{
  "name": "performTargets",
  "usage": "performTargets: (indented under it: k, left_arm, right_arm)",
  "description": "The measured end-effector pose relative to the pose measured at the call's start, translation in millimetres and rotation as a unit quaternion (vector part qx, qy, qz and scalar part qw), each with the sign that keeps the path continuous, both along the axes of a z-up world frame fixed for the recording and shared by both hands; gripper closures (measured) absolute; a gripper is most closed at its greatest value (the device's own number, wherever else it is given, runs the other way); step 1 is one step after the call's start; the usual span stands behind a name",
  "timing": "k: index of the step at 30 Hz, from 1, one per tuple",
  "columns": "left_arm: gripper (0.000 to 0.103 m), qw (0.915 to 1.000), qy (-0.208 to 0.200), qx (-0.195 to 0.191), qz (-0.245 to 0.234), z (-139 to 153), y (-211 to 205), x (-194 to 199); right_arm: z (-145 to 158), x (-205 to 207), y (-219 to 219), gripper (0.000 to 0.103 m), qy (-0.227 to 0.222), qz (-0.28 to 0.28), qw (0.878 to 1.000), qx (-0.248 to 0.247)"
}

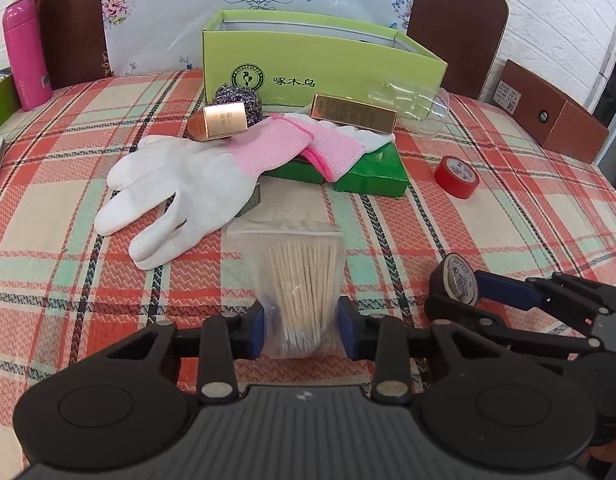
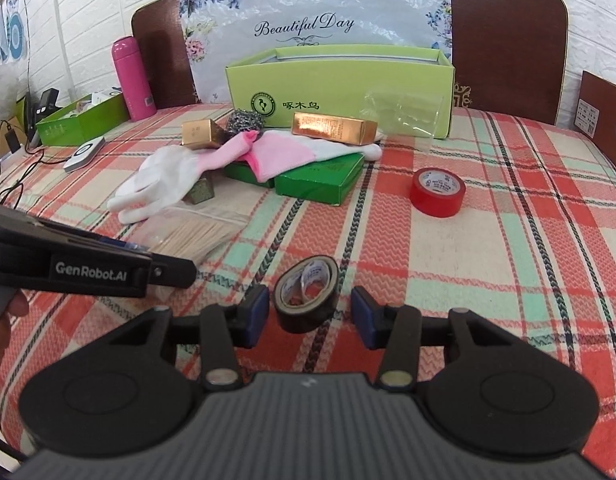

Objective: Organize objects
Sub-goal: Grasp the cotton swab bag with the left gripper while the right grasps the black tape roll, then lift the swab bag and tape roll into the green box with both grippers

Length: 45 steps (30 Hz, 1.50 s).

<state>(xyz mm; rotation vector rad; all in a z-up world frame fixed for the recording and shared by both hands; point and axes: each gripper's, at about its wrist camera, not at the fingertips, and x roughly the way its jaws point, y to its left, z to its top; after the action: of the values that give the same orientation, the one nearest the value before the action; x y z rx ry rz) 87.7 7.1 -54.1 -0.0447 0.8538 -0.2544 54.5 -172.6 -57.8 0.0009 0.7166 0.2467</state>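
A clear bag of toothpicks (image 1: pixel 302 288) lies on the plaid cloth between the fingers of my left gripper (image 1: pixel 302 332), whose pads touch its sides. A black tape roll (image 2: pixel 308 294) stands between the open fingers of my right gripper (image 2: pixel 308 316), with gaps on both sides. The right gripper also shows in the left wrist view (image 1: pixel 463 292) around that roll (image 1: pixel 457 280). A red tape roll (image 2: pixel 437 192) lies further right. An open light-green box (image 1: pixel 319 60) stands at the back.
White and pink gloves (image 1: pixel 188 184), two gold boxes (image 1: pixel 224 122), green flat boxes (image 1: pixel 371 174), a steel scourer (image 1: pixel 238 98) and a clear plastic sleeve (image 1: pixel 411 106) lie mid-table. A pink bottle (image 1: pixel 24 56) stands far left. A brown box (image 1: pixel 547 116) lies at the right edge.
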Motion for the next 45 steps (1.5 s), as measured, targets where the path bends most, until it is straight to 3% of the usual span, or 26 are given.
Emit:
performTargets:
  k: [5,11,17,24,29,34,39,44,45]
  left_arm:
    - [0.082,0.9999,-0.002,-0.008,-0.006,1.9,1.8,-0.8]
    - [0.083,0.9995,-0.015,-0.023,-0.017,18.2,7.8,-3.1]
    - [0.083,0.9969,-0.062,-0.037,-0.03,60.3,13.4,2.5]
    - [0.083,0.9903,-0.127,-0.047,-0.033,118.3,13.6,45.0]
    - [0.083,0.9894,-0.125,-0.071,-0.021,140.0,11.6,103.8]
    - [0.083,0.9921,-0.102,-0.073,-0.01,135.8,3.9,165.7]
    - [0.083,0.9946,-0.075,-0.072,-0.003,122.4,0.5,217.8]
    - [0.083,0.9953,-0.064,-0.071,0.013,102.0,3.6,252.2]
    - [0.076,0.9949,-0.065,-0.073,0.022,97.5,5.4,257.1]
  right_arm:
    - [-1.0,1.5,1.3,0.069,-0.001,0.003,1.0,-0.002]
    - [8.4,-1.4,1.1,0.069,-0.008,0.01,1.0,0.006]
    - [41.0,3.9,-2.6,0.069,-0.046,0.022,0.998,0.023]
    - [90.1,42.5,-5.7,0.069,-0.108,0.038,0.993,0.015]
    - [115.6,90.0,-7.3,0.069,-0.149,0.03,0.988,-0.003]
    - [117.2,150.2,-13.5,0.069,-0.157,0.013,0.987,-0.008]
    - [102.2,205.3,-13.0,0.069,-0.149,0.011,0.988,-0.036]
    - [82.8,249.6,-15.1,0.069,-0.132,-0.001,0.991,-0.032]
    - [77.7,257.7,-15.8,0.069,-0.126,-0.003,0.992,-0.027]
